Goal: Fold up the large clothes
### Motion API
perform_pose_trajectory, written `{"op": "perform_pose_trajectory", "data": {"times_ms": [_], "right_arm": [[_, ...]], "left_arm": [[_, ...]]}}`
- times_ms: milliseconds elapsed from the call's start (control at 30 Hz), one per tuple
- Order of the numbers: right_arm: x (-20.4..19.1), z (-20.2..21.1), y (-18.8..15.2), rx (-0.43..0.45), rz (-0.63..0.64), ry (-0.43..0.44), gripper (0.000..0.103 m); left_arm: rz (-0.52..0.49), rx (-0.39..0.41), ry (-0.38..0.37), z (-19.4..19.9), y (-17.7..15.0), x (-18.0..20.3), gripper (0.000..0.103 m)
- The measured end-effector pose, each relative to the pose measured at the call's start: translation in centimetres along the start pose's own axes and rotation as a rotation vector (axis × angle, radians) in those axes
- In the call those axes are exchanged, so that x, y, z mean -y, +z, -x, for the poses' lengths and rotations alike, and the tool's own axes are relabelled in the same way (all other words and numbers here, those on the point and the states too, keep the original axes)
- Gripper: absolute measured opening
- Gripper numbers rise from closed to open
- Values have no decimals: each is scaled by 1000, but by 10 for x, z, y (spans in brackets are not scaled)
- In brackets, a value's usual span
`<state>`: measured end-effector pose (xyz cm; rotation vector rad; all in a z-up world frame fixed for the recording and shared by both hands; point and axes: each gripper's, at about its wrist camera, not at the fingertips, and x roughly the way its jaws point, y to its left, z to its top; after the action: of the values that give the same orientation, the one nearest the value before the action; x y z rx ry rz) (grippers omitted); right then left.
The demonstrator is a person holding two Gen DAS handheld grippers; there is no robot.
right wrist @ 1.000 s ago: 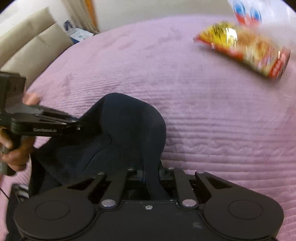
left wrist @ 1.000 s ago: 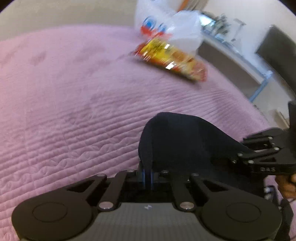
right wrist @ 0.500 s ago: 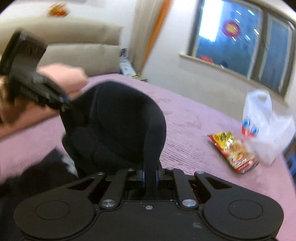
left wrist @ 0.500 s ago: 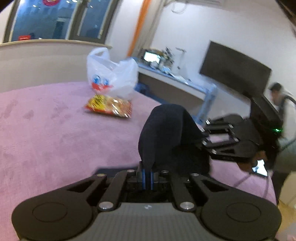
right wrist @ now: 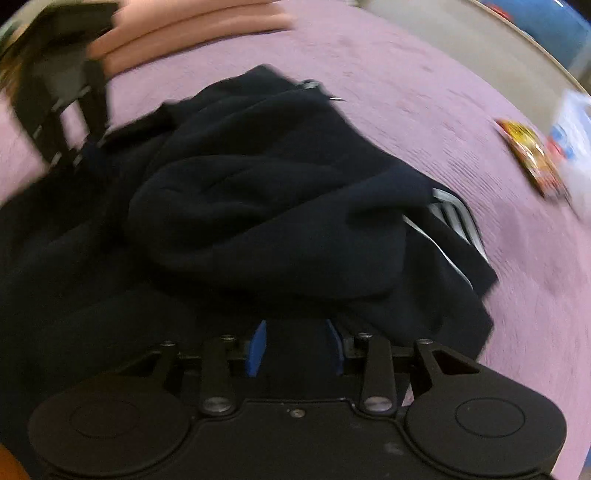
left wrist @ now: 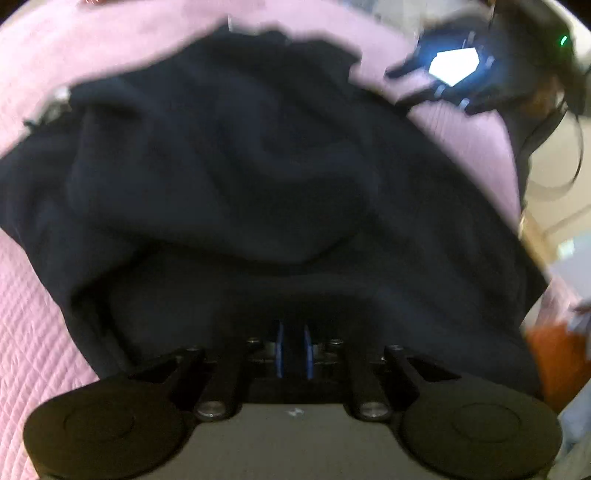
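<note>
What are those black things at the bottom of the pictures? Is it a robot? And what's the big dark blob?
Not a robot. A person holds a grabbing tool in each hand, each with its own camera. One picture looks out from the left claw, the other from the right claw. The dark blob is a navy garment with white stripes, crumpled on a pink bedspread. The left claw looks pinched shut on its cloth; the right claw's blue pads stand apart. A snack packet lies further off.

The big jacket (right wrist: 258, 206) is very dark blue, with white stripes (right wrist: 452, 214) on one part. The bedspread (right wrist: 424, 110) is pink-purple with thin stitched lines. The snack bag (right wrist: 532, 158) is yellow and red. The pillows (right wrist: 192, 29) are pink
</note>
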<state>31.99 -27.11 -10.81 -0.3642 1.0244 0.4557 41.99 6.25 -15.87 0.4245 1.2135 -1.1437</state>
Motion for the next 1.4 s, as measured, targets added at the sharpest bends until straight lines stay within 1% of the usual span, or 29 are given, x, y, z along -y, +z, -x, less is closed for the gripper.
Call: {"op": "perform_pose_trajectory", "data": {"times_ms": [100, 167, 233, 267, 300, 333, 367, 400, 433, 467, 533, 567, 633, 700, 733, 767, 833, 867, 900, 967, 1033, 1067, 1100, 1133, 1167, 1200, 1233, 1300, 1400], "right_arm": [[14, -1, 29, 117, -219, 21, 43], [18, -15, 50, 163, -358, 48, 43], [14, -34, 67, 176, -412, 56, 40], [10, -46, 73, 171, -417, 49, 30], [5, -57, 74, 144, -416, 41, 26], [2, -74, 73, 86, -410, 30, 18], [3, -88, 65, 23, -406, -5, 5], [3, -96, 56, -29, -403, -53, 2], [8, -101, 43, -63, -400, -116, 0], [16, -99, 31, -61, -412, -152, 0], [29, -89, 18, -52, -471, -157, 0], [32, -83, 15, -59, -499, -171, 0], [26, -74, 21, -63, -529, -206, 0], [16, -60, 29, -55, -559, -235, 0], [11, -51, 36, -30, -574, -231, 0], [-2, -38, 41, 1, -579, -215, 2], [-17, -24, 55, 69, -582, -146, 10], [-26, -21, 61, 89, -576, -99, 10], [-36, -23, 67, 89, -560, -60, 10], [-58, -33, 72, 39, -530, -51, 10], [-69, -59, 64, -80, -554, -36, 10], [-69, -79, 52, -179, -604, 2, 10], [-68, -93, 39, -229, -658, 27, 10], [-67, -93, 30, -179, -697, 34, 9], [-69, -91, 26, -158, -709, 38, 6], [-69, -89, 26, -155, -716, 40, 6], [-70, -85, 24, -152, -729, 40, 6], [-75, -87, 22, -138, -730, 29, 6], [-87, -85, 18, -103, -673, 9, 7]], "left_arm": [[146, 231, 8, 23, 25, -17, 13], [266, 367, 37, 25, 42, -33, 13], [361, 454, 49, 17, 50, -46, 13], [403, 472, 41, 9, 51, -51, 12], [430, 469, 31, -1, 47, -53, 13], [442, 442, 34, -14, 45, -57, 13], [446, 399, 71, -25, 44, -60, 12], [451, 336, 137, -36, 37, -65, 6], [457, 304, 189, -41, 27, -68, 3], [483, 336, 168, -36, 18, -71, 3], [584, 372, 118, -21, -2, -80, 3], [599, 386, 117, -14, -10, -81, 3], [601, 405, 104, -3, -20, -75, 3], [571, 436, 50, 11, -20, -60, 4], [543, 459, 19, 18, -17, -51, 5], [515, 484, -2, 21, -7, -41, 8], [485, 513, -42, 17, 13, -26, 9], [481, 501, -60, 6, 22, -16, 9], [479, 468, -60, -2, 24, -12, 10], [490, 345, -27, -31, 20, -6, 8], [527, 216, 6, -62, 7, -5, 6], [557, 233, 0, -71, -3, -6, 5], [603, 288, -40, -70, -16, -8, 4], [675, 301, -89, -72, -27, -14, 3], [737, 322, -126, -72, -34, -20, 3], [792, 347, -161, -71, -43, -23, 3], [816, 367, -173, -72, -48, -24, 3], [809, 388, -163, -71, -54, -17, 3], [762, 401, -100, -58, -54, -1, 3]]}}
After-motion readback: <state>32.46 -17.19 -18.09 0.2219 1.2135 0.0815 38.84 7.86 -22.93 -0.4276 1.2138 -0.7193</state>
